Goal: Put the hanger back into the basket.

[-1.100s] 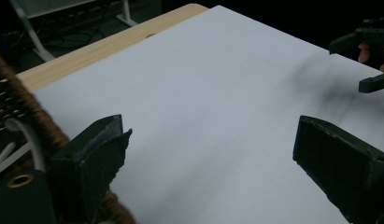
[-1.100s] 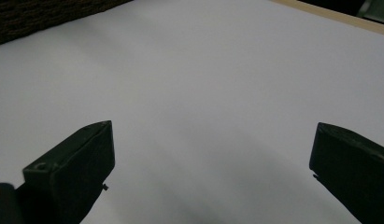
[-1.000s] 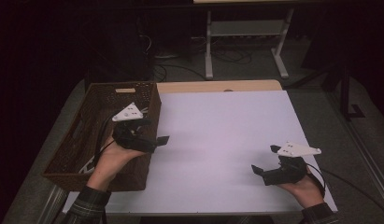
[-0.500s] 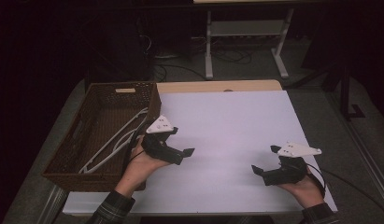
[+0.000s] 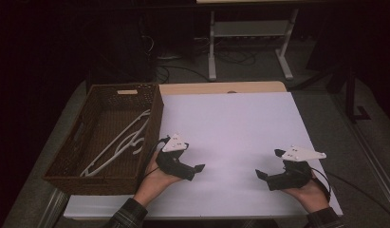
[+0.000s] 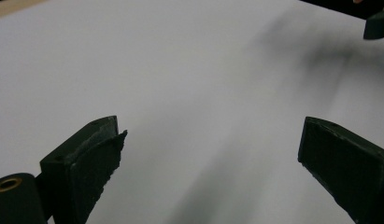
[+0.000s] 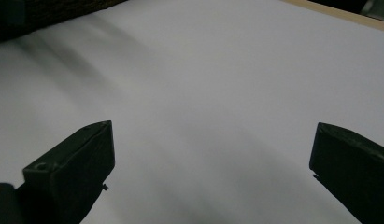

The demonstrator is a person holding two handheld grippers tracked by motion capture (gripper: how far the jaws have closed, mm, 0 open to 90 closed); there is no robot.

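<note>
Item: white hangers (image 5: 117, 142), two or more, lying diagonally in the wicker basket (image 5: 157, 111) that sits along the left edge of the tabletop (image 5: 240, 118); I cannot tell how they interlock. Item: left gripper (image 5: 195, 169), held by the left hand (image 5: 157, 178) just right of the basket's near right corner, above bare white tabletop, jaws spread wide with nothing between them, as the left gripper view confirms. Item: right gripper (image 5: 268, 166), in the right hand (image 5: 309, 192) near the near right corner of the tabletop, jaws likewise wide apart and empty, pointed left toward its partner. Pose: both forearms come in from the near edge, wrists low, the grippers facing inward and well apart. Step in hand, as I judge it: fetching a hanger out of the basket. To do it well I would bring the left gripper over the basket's right wall, come down on a straight shoulder of the top hanger, not the hook, close firmly, and lift slowly so the hooks do not snag the weave or drag a second hanger along.
</note>
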